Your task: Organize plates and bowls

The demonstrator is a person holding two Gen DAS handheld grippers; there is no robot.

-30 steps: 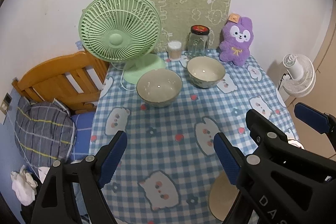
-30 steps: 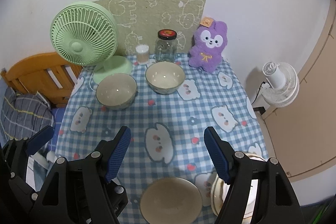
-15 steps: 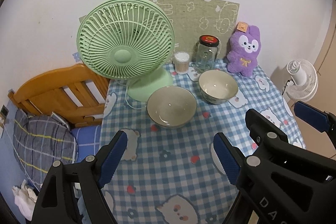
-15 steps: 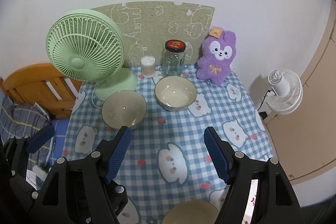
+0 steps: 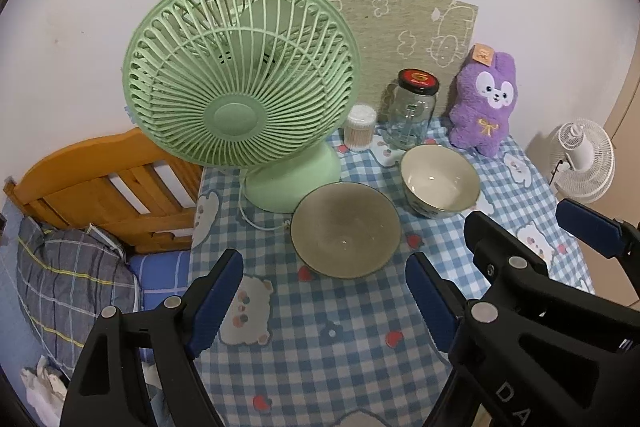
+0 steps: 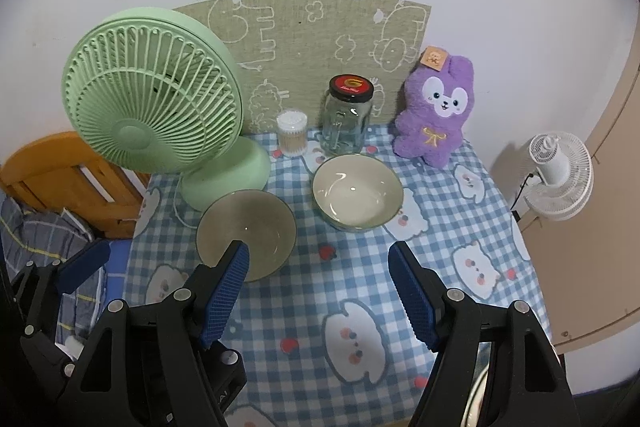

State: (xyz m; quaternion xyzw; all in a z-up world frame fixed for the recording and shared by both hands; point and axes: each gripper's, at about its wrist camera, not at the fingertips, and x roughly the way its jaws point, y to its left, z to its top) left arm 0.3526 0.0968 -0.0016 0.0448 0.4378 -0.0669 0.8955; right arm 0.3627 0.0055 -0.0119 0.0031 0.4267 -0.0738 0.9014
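Both pairs of jaws stood wide and empty above a table (image 5: 320,367) covered in a blue-and-white checked cloth printed with cartoon bears. The left gripper (image 5: 324,303) hung over the cloth just short of a shallow grey-green bowl (image 5: 345,229), which lay between its blue pads in the left wrist view without touching either. The right gripper (image 6: 318,295) was held beside it, its left pad overlapping the near rim of that same bowl (image 6: 246,229) in the right wrist view; whether it touched the rim could not be told.

A second, deeper cream bowl (image 6: 357,191) sat just beyond and to the right of the first, close to it but apart. Behind the bowls, toward the wall, stood a mint-green desk fan (image 5: 240,75), its round base just beside the grey-green bowl. Further back were a small tub of cotton swabs (image 6: 293,133), a clear glass jar with a black-and-red lid (image 6: 348,115) and a purple plush rabbit (image 6: 434,113) propped at the table's far edge. A beige mat with white line drawings (image 6: 304,39) leaned against the wall behind them.

Left of the table a wooden bed frame (image 5: 104,187) and a grey plaid pillow (image 5: 68,287) were visible; to the right a white floor fan (image 6: 558,175) stood.
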